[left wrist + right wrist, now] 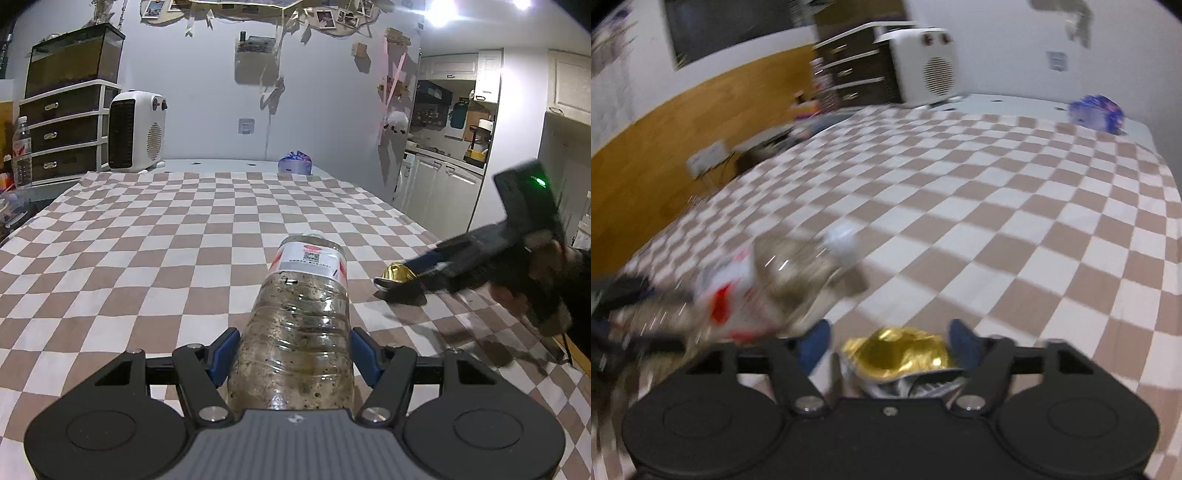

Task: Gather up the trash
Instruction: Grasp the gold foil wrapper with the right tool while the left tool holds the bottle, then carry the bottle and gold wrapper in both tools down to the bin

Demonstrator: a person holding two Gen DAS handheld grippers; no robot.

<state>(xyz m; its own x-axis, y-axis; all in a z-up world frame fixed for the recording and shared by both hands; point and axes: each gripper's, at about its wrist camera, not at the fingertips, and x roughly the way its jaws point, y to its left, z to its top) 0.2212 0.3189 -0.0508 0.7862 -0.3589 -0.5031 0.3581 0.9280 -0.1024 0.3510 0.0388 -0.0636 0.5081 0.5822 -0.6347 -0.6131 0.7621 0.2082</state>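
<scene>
A dirty clear plastic bottle [303,325] with a red-and-white label points away from me, and my left gripper [295,354] is shut on its body, both blue pads pressing its sides. In the right wrist view the same bottle [768,280] shows blurred at the left. A crumpled gold foil wrapper [901,354] lies between the fingers of my right gripper [888,343], which is open, with a gap at the left pad. In the left wrist view the right gripper [406,280] reaches in from the right, down at the gold wrapper [395,271] on the cloth.
A brown-and-white checkered cloth [147,240] covers the table. A blue-purple packet [294,162] lies at the far end. A white heater [135,131], a drawer unit [62,129] and an upright bottle [22,151] stand at the far left. The table edge drops off at right.
</scene>
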